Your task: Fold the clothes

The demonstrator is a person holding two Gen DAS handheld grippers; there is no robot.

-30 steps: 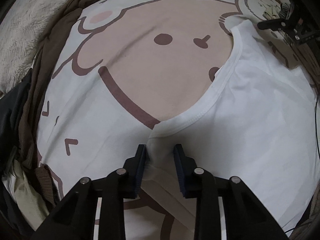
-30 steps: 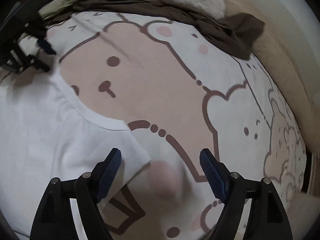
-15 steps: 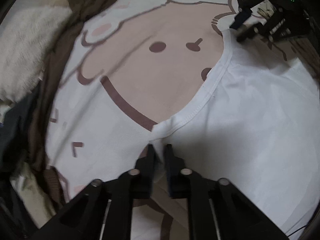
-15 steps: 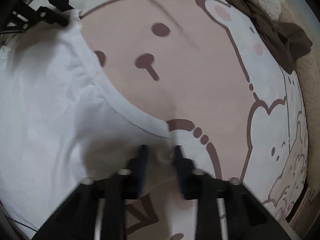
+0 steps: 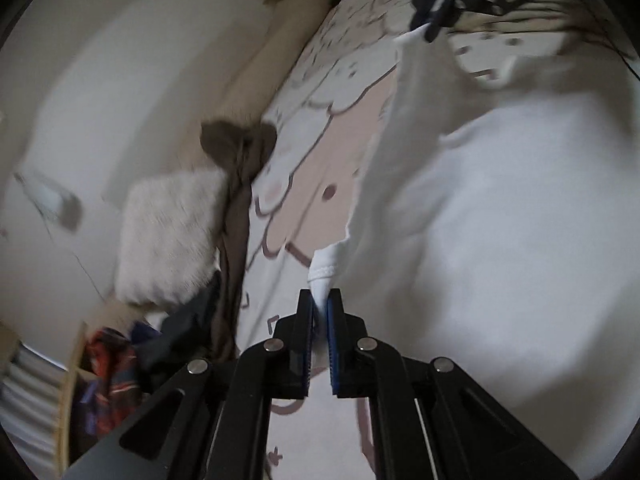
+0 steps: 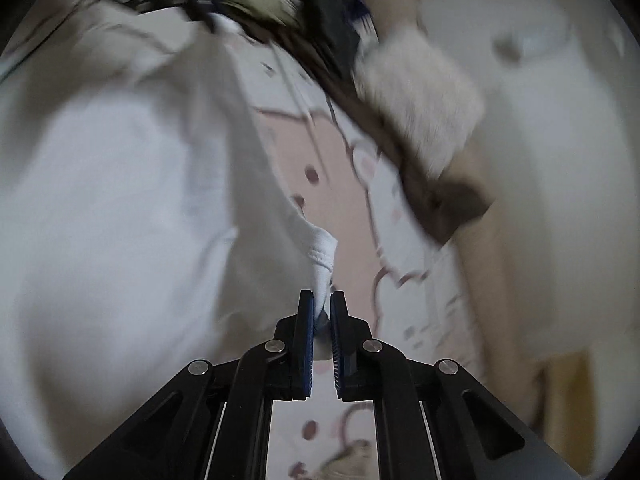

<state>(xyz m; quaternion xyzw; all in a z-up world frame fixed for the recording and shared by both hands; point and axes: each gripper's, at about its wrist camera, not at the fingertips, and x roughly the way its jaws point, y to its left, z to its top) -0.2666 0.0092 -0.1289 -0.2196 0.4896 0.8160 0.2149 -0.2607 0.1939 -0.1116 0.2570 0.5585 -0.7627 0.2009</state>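
Observation:
A white garment [image 5: 500, 220] hangs lifted above the cartoon-bear bedsheet [image 5: 328, 168]. My left gripper [image 5: 320, 300] is shut on a hemmed corner of it. My right gripper [image 6: 322, 300] is shut on another hemmed corner of the white garment [image 6: 120, 200]. The cloth stretches between the two grippers, and the right gripper [image 5: 434, 20] shows at the top of the left wrist view, pinching the far corner. Both views are blurred by motion.
A brown garment [image 5: 236, 184] and a fluffy white cushion [image 5: 168, 236] lie along the bed's edge by the wall; they also show in the right wrist view, the brown garment [image 6: 436, 200] below the cushion [image 6: 420, 96]. Dark and coloured clothes [image 5: 116, 368] are piled at lower left.
Both grippers closed on the garment's corners and lifted it off the sheet. The views have swung up toward the wall.

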